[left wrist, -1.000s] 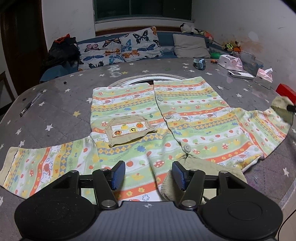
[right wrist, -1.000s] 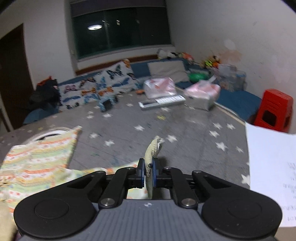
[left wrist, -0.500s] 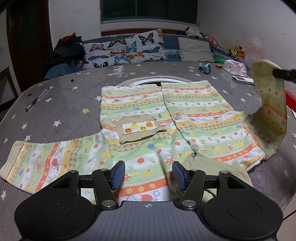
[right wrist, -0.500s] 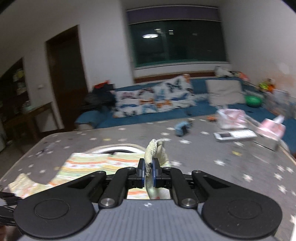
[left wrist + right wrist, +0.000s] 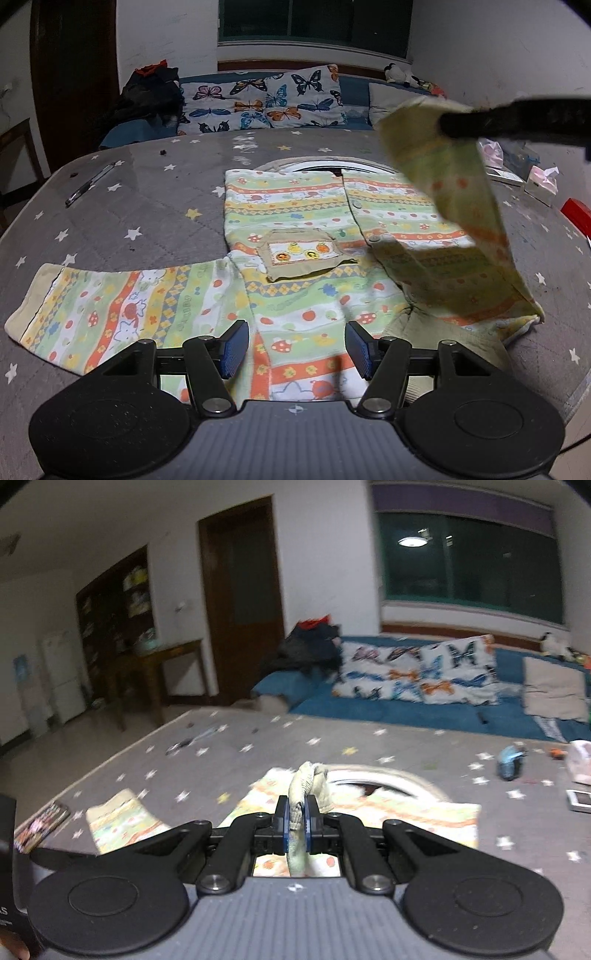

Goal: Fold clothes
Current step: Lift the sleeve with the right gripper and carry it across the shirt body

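A striped child's shirt in green, orange and yellow lies front up on the grey starred table, a tan chest pocket near its middle. Its left sleeve is stretched flat to the left. The right sleeve is lifted and swung over the shirt body, its cuff pinched in my right gripper, which is shut on it. My left gripper hovers open over the shirt's near hem, nothing between its blue pads.
A pen lies at the table's far left. Tissue boxes and a red object sit at the right edge, a blue toy further back. A sofa with butterfly cushions runs behind the table.
My right gripper has carried the right sleeve up off the table and leftward over the shirt body. The left gripper has stayed open near the hem.
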Tool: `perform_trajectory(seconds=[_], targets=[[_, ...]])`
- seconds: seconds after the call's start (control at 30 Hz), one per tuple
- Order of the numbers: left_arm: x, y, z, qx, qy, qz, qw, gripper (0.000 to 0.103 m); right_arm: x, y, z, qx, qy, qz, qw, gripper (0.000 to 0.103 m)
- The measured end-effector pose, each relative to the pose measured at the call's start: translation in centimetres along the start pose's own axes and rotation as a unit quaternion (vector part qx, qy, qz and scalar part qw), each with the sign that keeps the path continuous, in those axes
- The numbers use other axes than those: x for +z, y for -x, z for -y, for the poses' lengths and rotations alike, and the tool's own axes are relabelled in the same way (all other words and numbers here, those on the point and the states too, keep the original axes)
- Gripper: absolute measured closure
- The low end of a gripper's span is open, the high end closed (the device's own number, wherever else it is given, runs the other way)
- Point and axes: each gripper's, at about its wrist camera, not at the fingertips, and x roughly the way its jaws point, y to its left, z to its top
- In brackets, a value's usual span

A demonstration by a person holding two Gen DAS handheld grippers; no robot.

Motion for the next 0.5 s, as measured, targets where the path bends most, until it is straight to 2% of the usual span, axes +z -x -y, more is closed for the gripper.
perform_trajectory(seconds=[0.27, 0.37, 0.5], targets=[[0.0, -0.1, -0.5, 0.002, 0.008, -0.001, 1.0, 0.042, -2.1, -4.5, -3.6, 0.039, 0.025, -0.056, 0.997, 0.094], [0.0, -0.1, -0.5, 0.002, 0.007, -0.003, 1.0, 0.042, -2.8, -4.4, -4.0, 0.05, 0.032, -0.064, 0.996, 0.084], [0.4, 0.1, -0.7, 0.002, 0.009, 0.004, 1.0, 0.042, -3.6, -3.1, -3.1, 0.045, 0.042, -0.07, 0.996, 0.084]])
